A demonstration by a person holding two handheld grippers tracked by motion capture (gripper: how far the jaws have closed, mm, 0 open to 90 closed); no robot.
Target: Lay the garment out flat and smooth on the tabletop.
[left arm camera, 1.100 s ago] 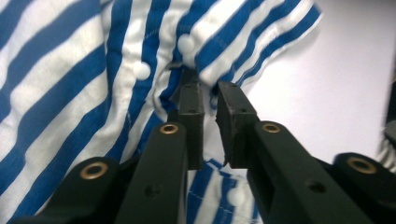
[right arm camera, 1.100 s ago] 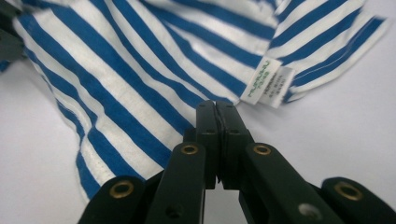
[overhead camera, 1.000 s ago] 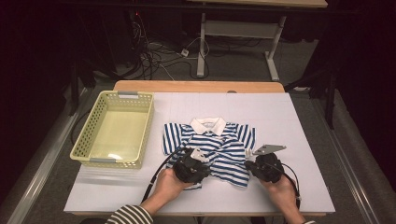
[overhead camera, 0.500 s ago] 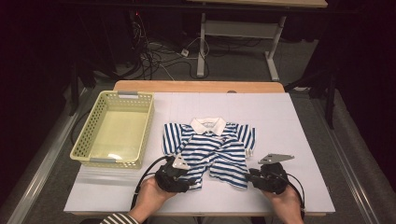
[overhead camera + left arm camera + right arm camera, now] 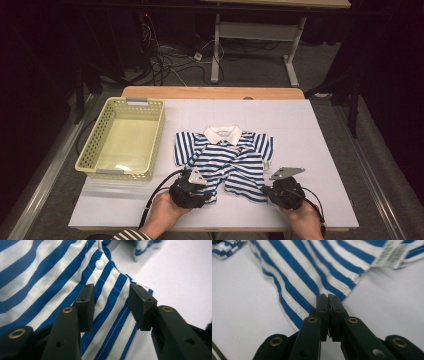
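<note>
Nearest the person, the right gripper is closed on the hem of the shirt. The left gripper stands half open over the other hem corner and has just been closing; nothing is pinched. The shirt lies flat mid-table, right of the basket. It looks light and soft, so hold it by the hem corners.
</note>
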